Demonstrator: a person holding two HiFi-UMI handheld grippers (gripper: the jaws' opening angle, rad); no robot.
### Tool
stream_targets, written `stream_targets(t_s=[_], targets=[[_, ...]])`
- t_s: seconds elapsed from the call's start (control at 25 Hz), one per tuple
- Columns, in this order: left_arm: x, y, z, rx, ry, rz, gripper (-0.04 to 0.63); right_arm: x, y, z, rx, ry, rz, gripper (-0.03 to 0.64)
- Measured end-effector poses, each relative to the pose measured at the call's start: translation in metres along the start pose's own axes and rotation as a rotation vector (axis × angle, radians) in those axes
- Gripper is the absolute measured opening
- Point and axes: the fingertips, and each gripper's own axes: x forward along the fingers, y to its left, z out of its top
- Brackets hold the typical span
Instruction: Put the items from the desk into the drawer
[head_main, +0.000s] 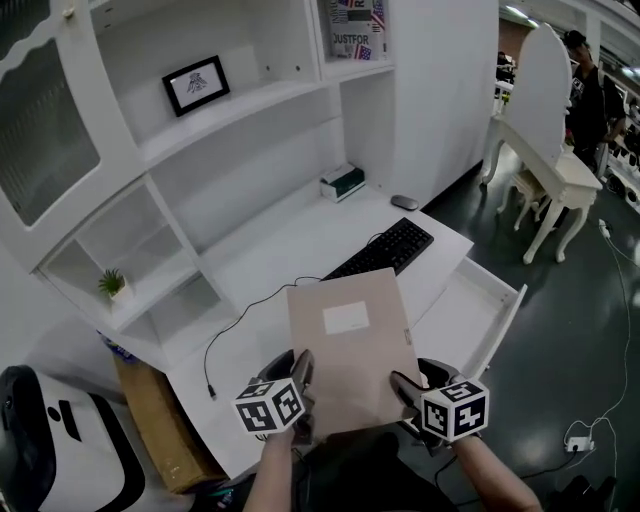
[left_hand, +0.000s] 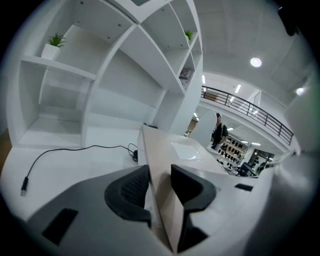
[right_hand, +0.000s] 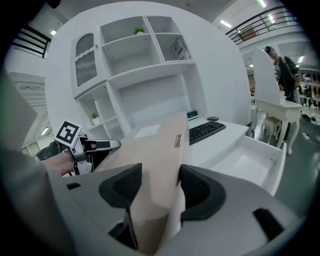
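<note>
A tan folder (head_main: 352, 345) with a white label is held in the air above the white desk (head_main: 270, 262), level with my chest. My left gripper (head_main: 303, 395) is shut on its near left corner, and my right gripper (head_main: 402, 392) is shut on its near right corner. In the left gripper view the folder (left_hand: 165, 165) runs edge-on between the jaws of the left gripper (left_hand: 159, 186). In the right gripper view the folder (right_hand: 155, 165) fills the gap of the right gripper (right_hand: 157, 187). The open white drawer (head_main: 470, 310) juts out at the desk's right end.
A black keyboard (head_main: 382, 250) with its cable (head_main: 230, 330), a grey mouse (head_main: 404, 202) and a small box (head_main: 342, 182) lie on the desk. Shelves with a framed picture (head_main: 196, 85) and a potted plant (head_main: 112, 284) rise behind. A person (head_main: 590, 95) stands by a white table at far right.
</note>
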Motion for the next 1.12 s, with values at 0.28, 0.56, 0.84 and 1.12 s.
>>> stream_targets(t_s=[0.28,0.56,0.84,1.12], targets=[[0.044,-0.064,-0.013,0.068,0.064,-0.120,0.140,-0.045,-0.053,-0.012,0.081,-0.052,-0.122,0.240],[0.083,-0.123,-0.022,0.149,0.131,-0.228,0.138,-0.082,-0.094,-0.025,0.173,-0.098,-0.222,0.236],[0.126,-0.179,-0.036,0.222,0.198,-0.335,0.137,-0.110,-0.136,-0.042,0.269,-0.129,-0.323,0.230],[0.165,-0.225,-0.054,0.285,0.272,-0.433,0.137,-0.133,-0.169,-0.055,0.348,-0.159,-0.429,0.227]])
